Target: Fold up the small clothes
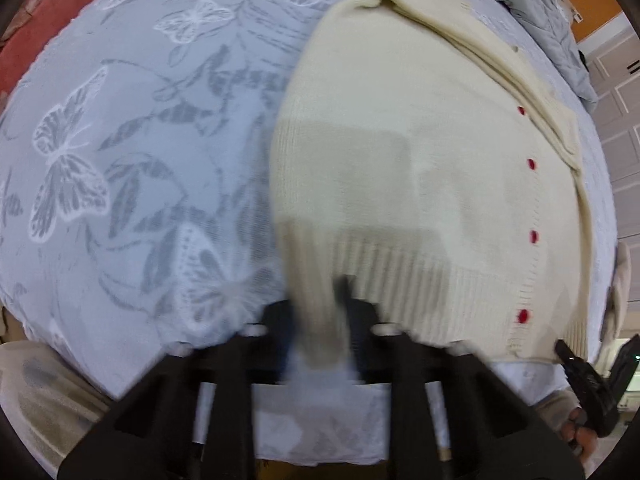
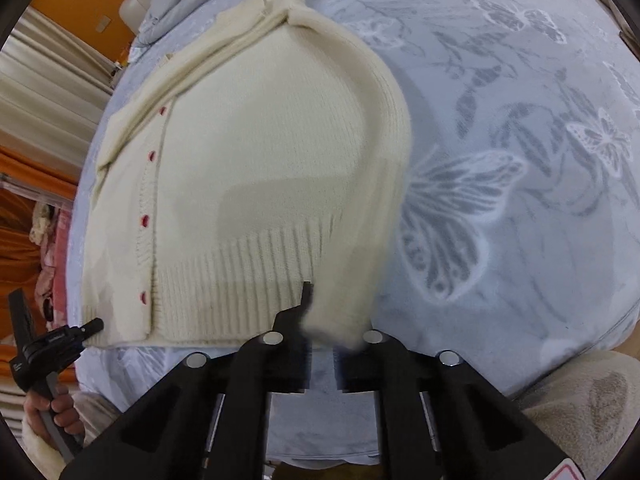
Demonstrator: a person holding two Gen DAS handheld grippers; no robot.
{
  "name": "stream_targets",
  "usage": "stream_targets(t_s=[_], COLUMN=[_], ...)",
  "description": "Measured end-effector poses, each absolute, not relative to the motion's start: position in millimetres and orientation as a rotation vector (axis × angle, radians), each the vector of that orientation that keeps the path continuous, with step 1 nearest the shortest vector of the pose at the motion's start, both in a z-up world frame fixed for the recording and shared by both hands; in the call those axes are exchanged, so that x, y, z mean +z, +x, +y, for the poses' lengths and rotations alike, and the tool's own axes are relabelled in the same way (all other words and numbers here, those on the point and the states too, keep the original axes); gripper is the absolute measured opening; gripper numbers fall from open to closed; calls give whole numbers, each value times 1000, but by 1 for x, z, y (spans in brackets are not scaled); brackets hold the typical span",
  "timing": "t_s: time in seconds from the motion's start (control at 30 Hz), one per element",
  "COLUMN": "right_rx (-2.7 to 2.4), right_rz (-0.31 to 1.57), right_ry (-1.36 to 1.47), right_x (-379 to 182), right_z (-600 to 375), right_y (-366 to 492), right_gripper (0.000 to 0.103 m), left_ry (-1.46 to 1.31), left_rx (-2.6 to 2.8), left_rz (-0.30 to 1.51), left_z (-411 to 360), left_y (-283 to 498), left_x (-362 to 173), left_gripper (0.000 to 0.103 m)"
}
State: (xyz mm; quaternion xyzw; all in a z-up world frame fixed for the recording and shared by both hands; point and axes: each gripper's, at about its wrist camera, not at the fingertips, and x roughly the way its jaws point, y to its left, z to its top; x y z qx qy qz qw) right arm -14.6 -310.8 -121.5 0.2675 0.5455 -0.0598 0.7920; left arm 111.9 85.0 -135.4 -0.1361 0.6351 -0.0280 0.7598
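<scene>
A cream knit cardigan (image 1: 420, 152) with red buttons lies on a pale blue butterfly-print cloth (image 1: 140, 140). In the left wrist view my left gripper (image 1: 320, 320) is shut on a cream sleeve cuff (image 1: 316, 292) at the hem's left side. The same cardigan (image 2: 256, 140) shows in the right wrist view, where my right gripper (image 2: 324, 320) is shut on the sleeve cuff (image 2: 340, 312) of a sleeve lying along the right edge. The other gripper (image 1: 576, 364) touches the hem corner at the button side; it also shows in the right wrist view (image 2: 80, 330).
A grey quilted cover (image 1: 536, 4) is bunched at the far end of the bed. The cloth's near edge (image 2: 320, 400) runs just below the hem. Orange curtains (image 2: 24, 208) and a pink item (image 2: 52, 264) are to the left.
</scene>
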Motion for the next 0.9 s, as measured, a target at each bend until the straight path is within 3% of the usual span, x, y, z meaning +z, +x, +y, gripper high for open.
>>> stream_targets(t_s=[0.37,0.57,0.63,0.67,0.7,0.73,0.77,0.8,0.83,0.9], right_rx=[-87,-75,-85,-108,-122,-142,-162,-191,-199,-202], right_rz=[1016,1074,1092,1106,1112,1112,1106,1094,1097,1136], right_ry=[491,497,527,543,553,563,567,570,571,586], right_x=[-54,-69,-76,-81,-84,-85,-86,-87,-89,-101], right_z=[-307,-306,-310,-314,-317,-321,-323,-326,-328,-331], right_y=[-44,-53,-51,-49,-48,-47,-48,-47,-46,-39], right_gripper=[5,1,8,14,29,53,64,71,71,71], left_ry=[-329,-318,-344,-384,-419,-446,-459,-469,-473,-459], left_rx=[-116,-130,-128,-132,-134,-118,-88,-55,-30,-16], left_rz=[1298,1297,1325,1331,1333,1339,1336,1324,1311,1302], left_z=[101,105,113,117,120,123,127,131,134,136], left_y=[92,72,66,64,64,64,63,61,61,65], left_x=[-81,-72,-83,-91,-95,-101,-104,-106,-106,-109], left_gripper=[9,9,9,12,15,27,50,62,75,81])
